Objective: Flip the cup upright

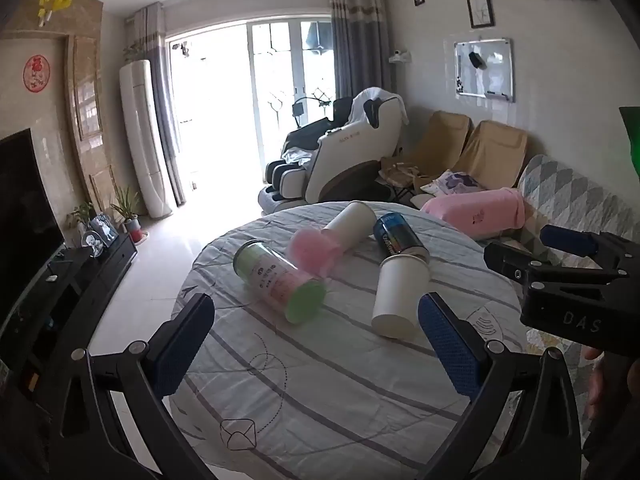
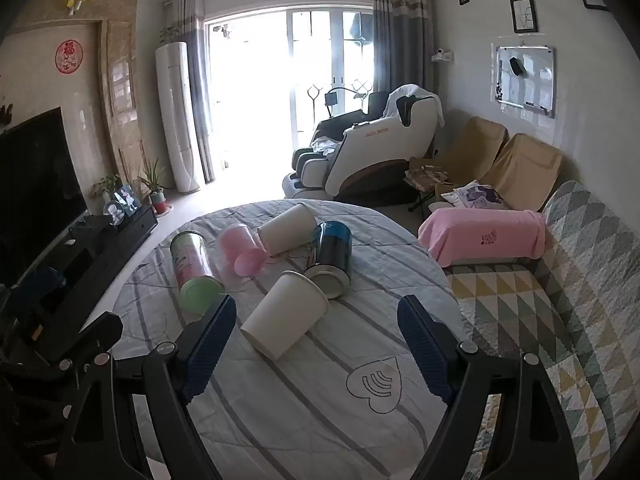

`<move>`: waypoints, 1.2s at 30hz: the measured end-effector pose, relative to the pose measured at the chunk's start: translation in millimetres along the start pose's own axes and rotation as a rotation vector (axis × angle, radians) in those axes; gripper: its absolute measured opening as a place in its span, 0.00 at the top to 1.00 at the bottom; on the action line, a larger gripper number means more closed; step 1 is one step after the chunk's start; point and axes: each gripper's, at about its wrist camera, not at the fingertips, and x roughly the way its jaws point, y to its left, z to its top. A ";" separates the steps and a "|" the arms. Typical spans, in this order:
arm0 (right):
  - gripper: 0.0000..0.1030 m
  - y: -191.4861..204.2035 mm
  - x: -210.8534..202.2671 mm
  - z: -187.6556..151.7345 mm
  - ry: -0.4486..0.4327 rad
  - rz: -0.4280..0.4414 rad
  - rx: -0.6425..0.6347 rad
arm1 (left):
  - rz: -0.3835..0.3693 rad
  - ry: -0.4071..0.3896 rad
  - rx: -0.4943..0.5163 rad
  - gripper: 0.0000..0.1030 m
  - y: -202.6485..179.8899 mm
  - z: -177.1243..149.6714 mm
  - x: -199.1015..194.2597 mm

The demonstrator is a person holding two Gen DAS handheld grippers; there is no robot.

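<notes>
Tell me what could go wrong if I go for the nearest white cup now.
The near white cup lies on its side touching the blue can, so grabbing it may set the can rolling. The tablecloth is soft; a righted cup could tip. Both the right gripper and the left gripper are open, nothing secured.

Place: a home living room.
Seating: a massage chair (image 2: 376, 148) by the glass balcony doors (image 2: 304, 80), two tan chairs (image 2: 520, 168), and a sofa with a patchwork quilt (image 2: 580, 248).
Media: a dark television (image 2: 36, 184) above a low black cabinet (image 2: 116, 236) with framed photos.
Walls: picture frames (image 2: 524, 14), a small whiteboard (image 2: 526, 80), a red paper-cut (image 2: 69, 57).
Other: grey curtains (image 2: 404, 36), a standing air conditioner (image 2: 178, 120), potted plants (image 2: 154, 188).
</notes>
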 end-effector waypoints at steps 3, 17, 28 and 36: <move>0.18 -1.0 -3.7 -0.9 0.001 0.000 0.003 | 0.003 0.004 0.000 0.00 -0.2 -0.5 0.1; 0.18 -12.6 -2.1 -5.5 0.015 0.004 0.016 | -0.011 0.029 0.032 0.00 -17.2 1.3 3.7; 0.18 -15.1 -0.4 -4.8 0.021 0.009 0.016 | -0.010 0.023 0.030 0.00 -20.8 3.3 3.8; 0.18 -10.7 -0.8 -2.4 -0.055 0.043 0.002 | -0.010 -0.022 -0.011 0.00 -18.0 7.1 3.7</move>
